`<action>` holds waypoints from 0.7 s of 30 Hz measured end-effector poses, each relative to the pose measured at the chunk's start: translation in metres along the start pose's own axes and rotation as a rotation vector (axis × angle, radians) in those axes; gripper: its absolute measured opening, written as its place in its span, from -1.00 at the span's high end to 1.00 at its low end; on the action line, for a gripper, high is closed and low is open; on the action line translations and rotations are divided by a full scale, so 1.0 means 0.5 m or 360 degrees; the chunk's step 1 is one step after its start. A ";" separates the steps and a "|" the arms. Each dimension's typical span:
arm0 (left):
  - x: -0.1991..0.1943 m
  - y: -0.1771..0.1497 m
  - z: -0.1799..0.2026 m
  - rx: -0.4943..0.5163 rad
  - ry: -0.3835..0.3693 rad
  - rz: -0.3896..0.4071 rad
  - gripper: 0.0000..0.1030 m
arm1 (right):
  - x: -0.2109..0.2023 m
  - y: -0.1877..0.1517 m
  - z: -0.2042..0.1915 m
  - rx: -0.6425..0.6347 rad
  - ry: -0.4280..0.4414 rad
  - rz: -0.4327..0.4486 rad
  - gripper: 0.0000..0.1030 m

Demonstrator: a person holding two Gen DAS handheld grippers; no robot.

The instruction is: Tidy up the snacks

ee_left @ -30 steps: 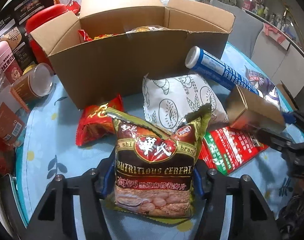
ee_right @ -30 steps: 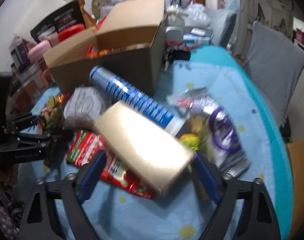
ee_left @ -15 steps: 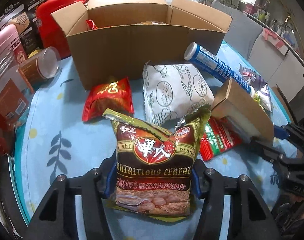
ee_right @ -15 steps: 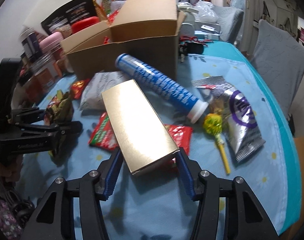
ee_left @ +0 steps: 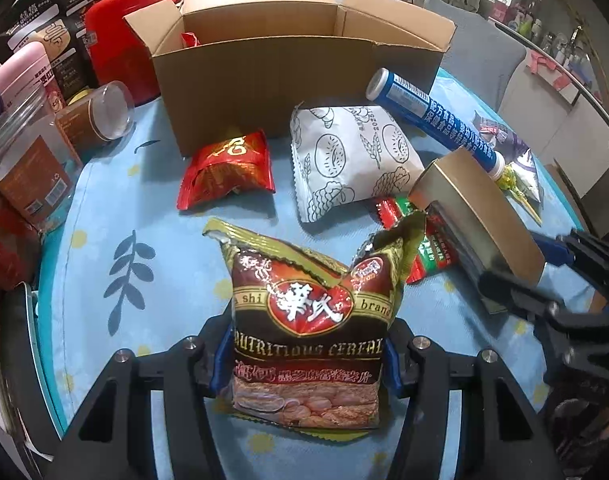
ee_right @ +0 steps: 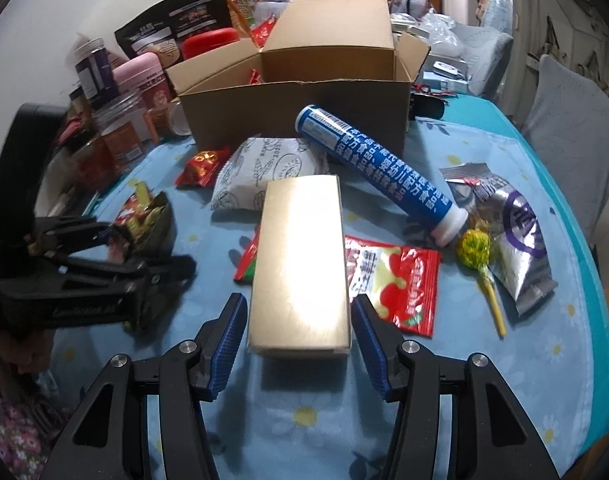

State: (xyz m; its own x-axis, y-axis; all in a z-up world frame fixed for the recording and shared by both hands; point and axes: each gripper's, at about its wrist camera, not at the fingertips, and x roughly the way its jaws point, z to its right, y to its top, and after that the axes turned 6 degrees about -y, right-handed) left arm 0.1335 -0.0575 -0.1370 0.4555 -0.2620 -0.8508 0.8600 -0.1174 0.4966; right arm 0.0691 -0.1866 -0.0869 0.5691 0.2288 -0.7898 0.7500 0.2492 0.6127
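Observation:
My left gripper [ee_left: 304,360] is shut on a brown and gold cereal bag [ee_left: 308,312], which it holds upright just above the blue tablecloth. My right gripper [ee_right: 298,320] is shut on a long gold box [ee_right: 300,264], its blue pads against both long sides. The left wrist view shows that gold box [ee_left: 476,216] tilted up off the table at the right. An open cardboard box [ee_left: 264,80] with some red packets inside stands behind the loose snacks, also seen as the cardboard box [ee_right: 296,112] in the right wrist view.
A blue tube [ee_right: 376,168], a white pouch [ee_left: 352,156], a red packet [ee_left: 228,168], a red-green sachet [ee_right: 392,280], a lollipop [ee_right: 474,246] and a silver-purple bag [ee_right: 516,224] lie on the table. Jars [ee_left: 28,168] and a red tin [ee_left: 116,52] crowd the left. A grey chair [ee_right: 572,128] stands right.
The right jaws closed in on the gold box, which turned from slanted to lengthwise between them and came off the table. Both grippers drew back a little from the cardboard box.

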 end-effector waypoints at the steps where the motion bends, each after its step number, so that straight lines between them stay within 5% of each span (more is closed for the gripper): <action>1: 0.000 0.002 -0.001 -0.0001 0.0007 -0.0001 -0.11 | 0.002 0.004 -0.001 0.0002 -0.0008 0.0005 -0.05; 7: 0.003 -0.003 -0.009 0.0003 0.0027 0.0049 -0.10 | 0.027 0.029 -0.009 -0.0011 -0.0004 0.0012 -0.05; 8: 0.004 -0.004 -0.011 0.0003 0.0027 0.0061 -0.10 | 0.032 0.032 -0.010 -0.0007 -0.0029 0.0009 0.13; 21: -0.011 -0.008 -0.012 0.0032 -0.0052 0.0046 0.10 | -0.001 -0.010 -0.013 0.0033 -0.0026 -0.0027 0.14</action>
State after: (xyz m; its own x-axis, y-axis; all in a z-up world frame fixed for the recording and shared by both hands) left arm 0.1291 -0.0501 -0.1354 0.4719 -0.2967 -0.8302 0.8416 -0.1288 0.5245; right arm 0.0630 -0.1819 -0.0895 0.5617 0.2095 -0.8004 0.7661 0.2335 0.5988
